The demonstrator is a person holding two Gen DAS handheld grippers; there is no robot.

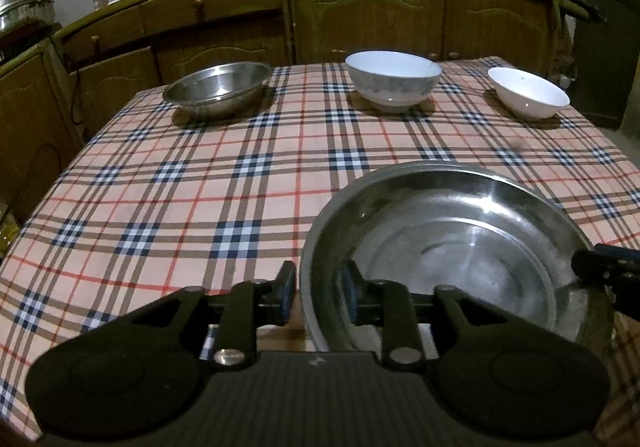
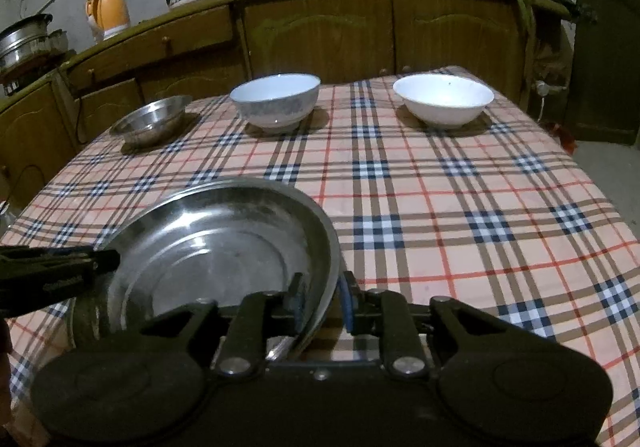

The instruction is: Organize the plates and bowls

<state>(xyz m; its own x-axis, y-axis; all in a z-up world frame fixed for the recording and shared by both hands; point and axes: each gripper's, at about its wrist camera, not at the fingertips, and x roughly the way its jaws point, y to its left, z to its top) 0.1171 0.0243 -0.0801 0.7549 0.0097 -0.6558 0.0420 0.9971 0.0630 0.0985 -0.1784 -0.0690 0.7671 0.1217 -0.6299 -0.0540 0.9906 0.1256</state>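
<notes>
The left gripper [image 1: 316, 297] straddles the steel plate's [image 1: 460, 243] rim at 9 o'clock, jaws released, pads clear; the right gripper [image 2: 322, 301] likewise at 3 o'clock; the plate rests on the near bench [image 1: 200, 175]; three bowls stand at 12 o'clock.

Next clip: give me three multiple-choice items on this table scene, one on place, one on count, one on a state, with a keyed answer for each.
1. Where does the small steel bowl sit among the far row?
A. left end
B. middle
C. right end

2. How many white bowls stand on the tablecloth?
A. one
B. two
C. three

3. How do the left tongs stand to the steel basin?
A. well away from it
B. straddling its rim, pads apart from it
C. inside it, touching the bottom

Answers:
1 A, left of the patterned white bowl.
2 B, that bowl and the plain white bowl.
3 B, a gap shows on both sides of the rim.
</notes>
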